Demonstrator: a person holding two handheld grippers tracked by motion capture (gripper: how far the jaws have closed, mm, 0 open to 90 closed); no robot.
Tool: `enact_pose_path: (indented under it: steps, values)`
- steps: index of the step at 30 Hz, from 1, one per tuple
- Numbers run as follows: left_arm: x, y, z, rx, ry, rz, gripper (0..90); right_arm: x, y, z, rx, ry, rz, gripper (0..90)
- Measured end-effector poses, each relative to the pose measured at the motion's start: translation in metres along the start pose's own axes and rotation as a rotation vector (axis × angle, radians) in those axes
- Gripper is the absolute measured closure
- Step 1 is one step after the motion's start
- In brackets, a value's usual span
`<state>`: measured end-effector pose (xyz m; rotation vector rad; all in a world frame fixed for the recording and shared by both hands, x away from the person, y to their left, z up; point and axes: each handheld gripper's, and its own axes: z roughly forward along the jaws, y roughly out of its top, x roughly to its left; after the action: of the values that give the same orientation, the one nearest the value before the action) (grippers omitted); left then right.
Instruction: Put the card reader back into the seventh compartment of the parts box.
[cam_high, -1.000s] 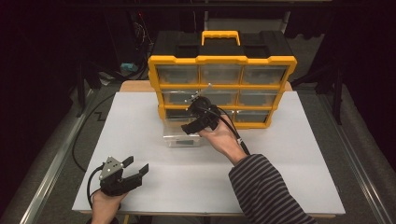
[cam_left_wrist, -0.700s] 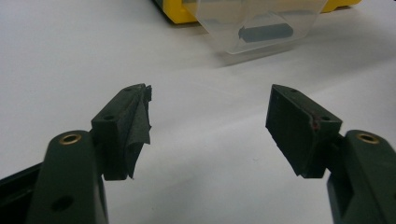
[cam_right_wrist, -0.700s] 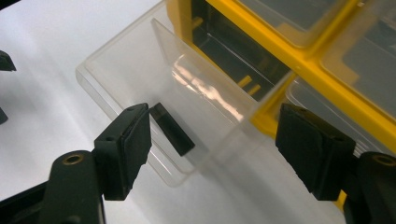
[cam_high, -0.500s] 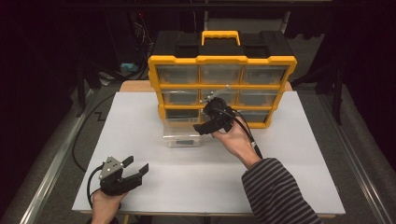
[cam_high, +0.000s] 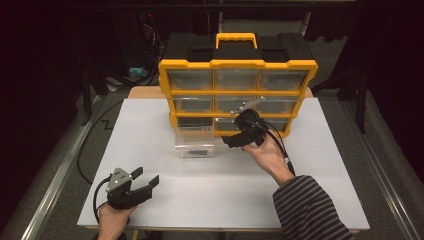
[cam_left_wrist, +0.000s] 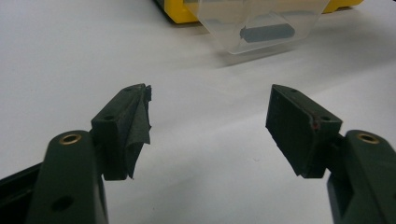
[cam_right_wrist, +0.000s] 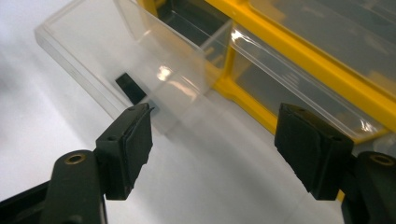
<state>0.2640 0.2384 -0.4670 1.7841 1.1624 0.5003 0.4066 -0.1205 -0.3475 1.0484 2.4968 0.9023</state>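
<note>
At the table's centre, a clear drawer stands pulled out of the yellow organizer at its bottom-left slot, a small dark part lying inside. The right gripper has slid from the drawer toward three o'clock, now just beside the neighbouring bottom drawer; its jaws have just been narrowing yet stay spread, pinching nothing. That suggests the drawer has been let go. At seven o'clock, the left gripper rests unmoved, jaws spread and empty.

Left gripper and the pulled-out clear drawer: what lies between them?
Nothing: bare white table runs from the left gripper to the clear drawer, seen in the left gripper view.
</note>
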Motion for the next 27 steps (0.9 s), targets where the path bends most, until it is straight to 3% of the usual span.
enact_pose_path:
  steps: [27]
  values:
    - [-0.001, 0.0, 0.0, 0.002, 0.003, 0.0, 31.4, -0.03, -0.057, -0.028, -0.05, -0.052, 0.065, 27.7]
